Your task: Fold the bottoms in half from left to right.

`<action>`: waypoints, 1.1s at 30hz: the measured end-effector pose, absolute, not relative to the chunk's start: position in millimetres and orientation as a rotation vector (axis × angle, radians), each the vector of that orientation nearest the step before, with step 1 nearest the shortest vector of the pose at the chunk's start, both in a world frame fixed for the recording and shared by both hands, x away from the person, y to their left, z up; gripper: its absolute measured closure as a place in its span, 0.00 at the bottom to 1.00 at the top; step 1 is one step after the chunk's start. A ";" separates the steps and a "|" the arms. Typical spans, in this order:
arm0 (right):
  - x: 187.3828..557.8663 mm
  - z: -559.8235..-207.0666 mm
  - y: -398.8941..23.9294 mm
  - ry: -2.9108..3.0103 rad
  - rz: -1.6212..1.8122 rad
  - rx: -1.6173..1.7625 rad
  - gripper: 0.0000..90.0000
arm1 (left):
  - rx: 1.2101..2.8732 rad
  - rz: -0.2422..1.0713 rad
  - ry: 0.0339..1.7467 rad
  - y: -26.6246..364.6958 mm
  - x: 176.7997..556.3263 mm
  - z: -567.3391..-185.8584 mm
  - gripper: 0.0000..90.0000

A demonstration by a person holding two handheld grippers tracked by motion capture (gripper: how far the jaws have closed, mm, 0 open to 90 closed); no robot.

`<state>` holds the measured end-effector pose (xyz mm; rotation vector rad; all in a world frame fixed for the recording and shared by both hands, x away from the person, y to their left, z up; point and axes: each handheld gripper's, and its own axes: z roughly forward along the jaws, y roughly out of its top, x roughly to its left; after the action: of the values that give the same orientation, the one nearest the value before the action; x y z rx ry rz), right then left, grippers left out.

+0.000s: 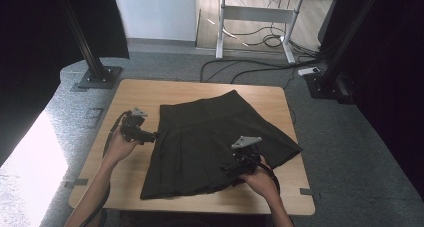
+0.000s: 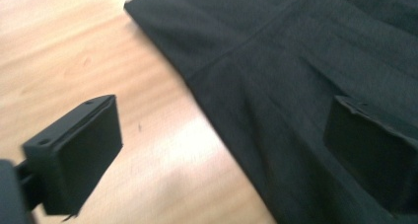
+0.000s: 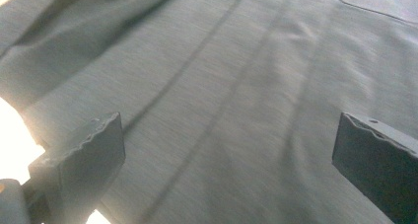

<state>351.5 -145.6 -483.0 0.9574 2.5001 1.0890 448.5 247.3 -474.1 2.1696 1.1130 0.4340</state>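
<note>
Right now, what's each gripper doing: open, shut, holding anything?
Left gripper: open, empty, at the skirt's left edge.
Right gripper: open, empty, over the skirt.

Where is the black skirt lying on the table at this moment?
In the high view the black skirt lies flat across the middle of the wooden table, waistband toward the far edge, with the left gripper at its left edge and the right gripper over its near right part.

Skirt [image 1: 210, 137] matt dark cloth; table [image 1: 135, 94] smooth pale wood.
</note>
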 end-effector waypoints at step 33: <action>317.7 -508.9 28.9 2.854 1.162 0.440 0.00 | 2.172 0.338 1.199 226.3 532.4 -520.1 0.00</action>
<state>317.7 28.9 -508.9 0.4395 2.8538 1.1617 532.4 226.3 -520.1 2.1723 1.1994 0.3382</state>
